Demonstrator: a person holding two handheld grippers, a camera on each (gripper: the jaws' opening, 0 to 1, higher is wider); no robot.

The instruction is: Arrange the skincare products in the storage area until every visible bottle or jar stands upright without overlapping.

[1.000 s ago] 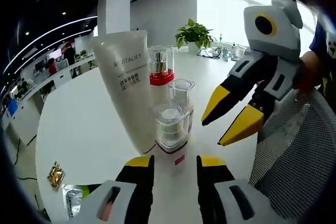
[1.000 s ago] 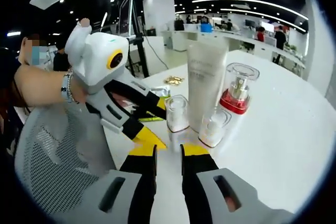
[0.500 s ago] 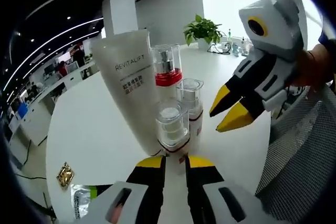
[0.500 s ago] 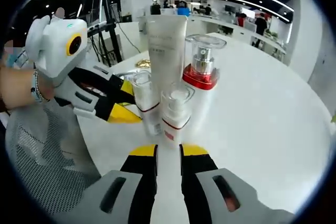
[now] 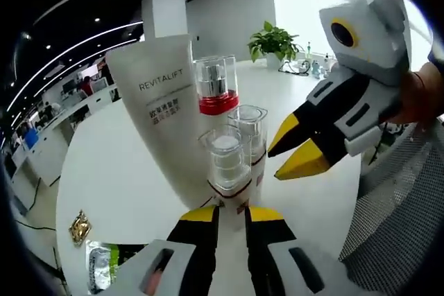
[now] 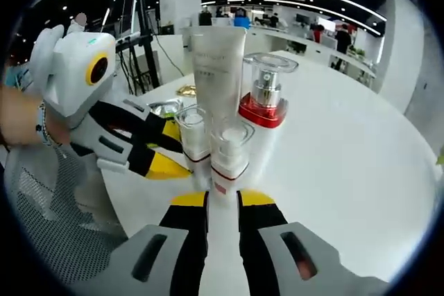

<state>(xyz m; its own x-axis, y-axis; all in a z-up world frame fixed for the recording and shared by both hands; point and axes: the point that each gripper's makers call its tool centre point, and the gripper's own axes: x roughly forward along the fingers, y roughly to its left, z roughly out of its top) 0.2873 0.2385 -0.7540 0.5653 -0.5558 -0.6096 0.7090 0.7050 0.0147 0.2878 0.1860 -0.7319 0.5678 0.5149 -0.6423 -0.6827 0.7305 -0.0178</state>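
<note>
Four skincare items stand upright in a tight group on the white round table [image 5: 104, 164]. They are a white REVITALIFT tube [image 5: 163, 109], a pump bottle with a red collar [image 5: 214, 88] and two small clear-capped bottles [image 5: 227, 164] [image 5: 248, 129]. My left gripper [image 5: 233, 214] sits just in front of the nearer small bottle, jaws drawn close with nothing held. My right gripper [image 5: 274, 164] hovers to the right of the group, also narrow and empty. In the right gripper view the tube [image 6: 216, 57], red pump bottle [image 6: 263, 98] and small bottles [image 6: 193, 136] [image 6: 227, 150] stand beyond my right gripper [image 6: 222, 202], with the left gripper [image 6: 184, 159] beside them.
A gold wrapped piece [image 5: 80, 228] and a foil sachet [image 5: 100, 268] lie on the table near its left edge. A mesh chair back [image 5: 395, 240] stands close on the right. A potted plant [image 5: 274, 39] sits at the table's far side.
My left gripper's jaws have narrowed from a wide gap to a close one. Both views have drawn nearer to the bottle group. The bottles stand as before.
</note>
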